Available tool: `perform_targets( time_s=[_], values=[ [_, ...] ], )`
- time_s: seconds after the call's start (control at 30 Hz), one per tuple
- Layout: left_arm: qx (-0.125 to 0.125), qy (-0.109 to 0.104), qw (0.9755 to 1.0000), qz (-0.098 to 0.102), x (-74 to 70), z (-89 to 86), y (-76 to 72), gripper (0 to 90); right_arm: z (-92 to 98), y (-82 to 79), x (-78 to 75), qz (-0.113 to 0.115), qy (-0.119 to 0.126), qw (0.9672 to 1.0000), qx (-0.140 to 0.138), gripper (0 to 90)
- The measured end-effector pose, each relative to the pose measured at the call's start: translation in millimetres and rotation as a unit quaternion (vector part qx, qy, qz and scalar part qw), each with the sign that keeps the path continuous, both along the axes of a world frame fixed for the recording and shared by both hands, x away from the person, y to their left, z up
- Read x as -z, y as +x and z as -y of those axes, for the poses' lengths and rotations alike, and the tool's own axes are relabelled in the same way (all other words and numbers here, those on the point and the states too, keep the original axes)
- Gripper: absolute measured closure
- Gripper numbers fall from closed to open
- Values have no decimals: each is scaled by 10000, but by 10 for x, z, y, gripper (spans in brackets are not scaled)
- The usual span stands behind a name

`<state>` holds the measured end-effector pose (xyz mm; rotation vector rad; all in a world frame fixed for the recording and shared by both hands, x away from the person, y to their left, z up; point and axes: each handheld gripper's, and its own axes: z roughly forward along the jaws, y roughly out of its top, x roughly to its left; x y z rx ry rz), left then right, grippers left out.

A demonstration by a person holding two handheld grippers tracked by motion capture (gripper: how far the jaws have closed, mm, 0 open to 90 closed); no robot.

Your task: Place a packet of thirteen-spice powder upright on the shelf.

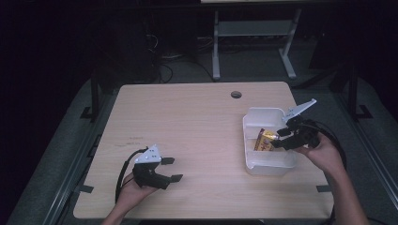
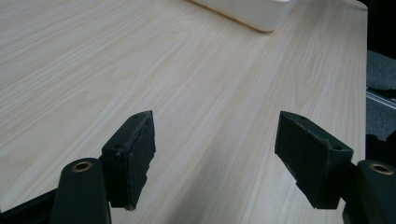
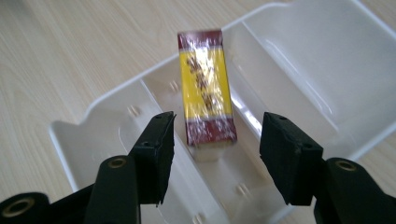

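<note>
A: Status?
B: Snack bar [image 3: 206, 88] lies in the white tray [image 3: 322, 56], just ahead of the right tongs [image 3: 217, 147], jaws apart, not touching it. Placement looks done.
A: Left?
B: Left tongs [image 2: 215, 154] open over bare desk [image 2: 140, 56], holding nothing. Only pulling back left, I'd say.

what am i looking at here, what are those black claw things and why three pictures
A person holds a hand-held gripper in each hand at a pale wooden table. The high view looks down from above; the other two come from cameras riding on each tool. The left hand-held gripper rests open above bare wood, holding nothing. The right hand-held gripper is open over a white plastic divided tray. In the tray sits a yellow and dark red wrapped packet, just beyond the pads, which do not press on it.
</note>
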<state>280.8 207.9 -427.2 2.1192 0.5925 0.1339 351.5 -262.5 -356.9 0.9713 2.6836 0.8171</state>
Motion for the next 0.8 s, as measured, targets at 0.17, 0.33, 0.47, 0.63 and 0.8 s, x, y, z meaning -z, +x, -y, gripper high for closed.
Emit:
perform_targets(
  time_s=[0.17, 0.33, 0.47, 0.63, 0.8],
  values=[
    [3, 0, 10000, -4, 2, 5, 1, 282, -5, 1, 80, 5, -210, 9998, -6, 495],
    [-1, -13, 10000, -6, -1, -5, 4, 282, -30, 33, 100, 96, -390, 9992, 29, 529],
    [4, -11, 10000, -14, 0, -3, 6, 282, -65, 22, 91, 258, -582, 9980, 0, 560],
    [1, -17, 10000, -3, -3, -7, 5, 282, -60, 27, 34, 425, -772, 9961, 89, 555],
    [9, -14, 10000, -21, 1, 3, 7, 282, -27, 21, -3, 557, -744, 9955, 189, 583]
  ],
)
